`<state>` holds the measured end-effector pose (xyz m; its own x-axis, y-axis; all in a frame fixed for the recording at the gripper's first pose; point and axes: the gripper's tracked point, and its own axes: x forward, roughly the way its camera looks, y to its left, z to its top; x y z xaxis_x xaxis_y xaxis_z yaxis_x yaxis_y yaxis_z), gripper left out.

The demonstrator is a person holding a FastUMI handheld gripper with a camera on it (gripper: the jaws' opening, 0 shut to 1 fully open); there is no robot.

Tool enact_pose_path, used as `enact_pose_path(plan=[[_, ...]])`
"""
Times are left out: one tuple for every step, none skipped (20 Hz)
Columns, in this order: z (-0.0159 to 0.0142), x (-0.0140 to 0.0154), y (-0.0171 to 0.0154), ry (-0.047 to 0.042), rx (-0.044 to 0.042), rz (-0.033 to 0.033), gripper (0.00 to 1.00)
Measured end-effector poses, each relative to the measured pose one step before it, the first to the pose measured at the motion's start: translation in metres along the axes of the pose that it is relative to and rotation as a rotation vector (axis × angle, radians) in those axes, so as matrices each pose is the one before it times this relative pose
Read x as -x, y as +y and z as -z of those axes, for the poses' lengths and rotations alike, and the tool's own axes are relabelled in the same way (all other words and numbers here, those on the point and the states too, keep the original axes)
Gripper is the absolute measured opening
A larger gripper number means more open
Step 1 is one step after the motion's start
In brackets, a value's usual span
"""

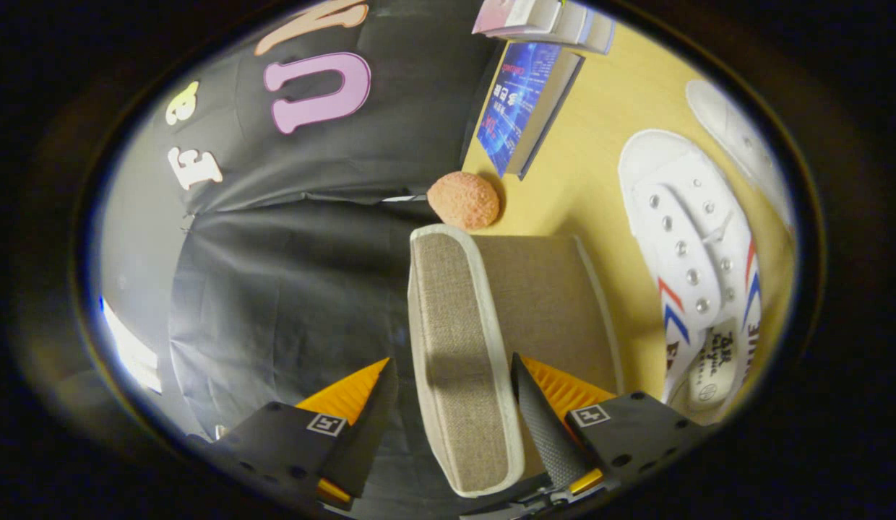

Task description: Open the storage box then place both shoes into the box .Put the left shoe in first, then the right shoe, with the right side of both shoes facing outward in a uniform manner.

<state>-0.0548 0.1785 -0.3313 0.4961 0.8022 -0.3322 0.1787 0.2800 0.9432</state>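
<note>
My claw [455,393] spread wide, box lid [462,361] between fingers, neither clearly touching; box inside hidden, shoe [697,274] beyond, on table [592,144].

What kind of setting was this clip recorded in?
Probably a staged booth mimicking a home: a wooden tabletop with white shoes, books and a fabric storage box, backed by black cloth. The gripper straddles the box's lid edge, open.

The claw [455,375] is rolled onto its side with its two fingers [538,422] spread wide apart; one finger lies against the box lid [462,347], the other stands clear of it on the far side.
</note>
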Motion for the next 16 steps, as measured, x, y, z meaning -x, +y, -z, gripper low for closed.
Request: enact_pose_path(plan=[[0.00022,0.00029,0.00263,0.00505,-0.00114,-0.00546,0.96],[-0.00038,0.00279,0.00382,0.00353,-0.00327,-0.01028,0.96],[-0.0009,0.00376,0.00475,0.00042,-0.00163,-0.01139,0.96],[-0.00159,0.00303,0.0047,-0.00303,-0.0024,-0.01232,0.96],[-0.00045,0.0039,0.00655,-0.0037,-0.00325,-0.01658,0.95],[-0.0032,0.00265,0.0042,-0.01375,0.00299,-0.0081,0.95],[-0.00207,-0.00195,-0.00243,-0.02636,0.00392,0.02151,0.76],[-0.0109,0.00575,-0.00011,-0.02323,0.00665,0.01287,0.57],[-0.00044,0.00043,0.00364,0.00616,-0.00738,-0.01018,0.38],[0.00042,-0.00004,0.00047,0.00761,-0.0074,-0.00038,0.38],[0.00144,0.0011,-0.00077,0.01369,0.00466,0.00351,0.38],[0.00195,-0.00003,-0.00097,0.01426,0.01605,0.00329,0.38],[0.00474,0.00075,0.00094,0.01361,0.0168,0.00182,0.38],[0.00429,-0.00082,-0.00016,0.01305,0.01582,0.00216,0.38],[0.00464,-0.00002,-0.00119,0.01379,0.01583,0.00708,0.38],[0.00351,-0.00063,-0.00144,0.0126,0.01335,0.00918,0.38]])
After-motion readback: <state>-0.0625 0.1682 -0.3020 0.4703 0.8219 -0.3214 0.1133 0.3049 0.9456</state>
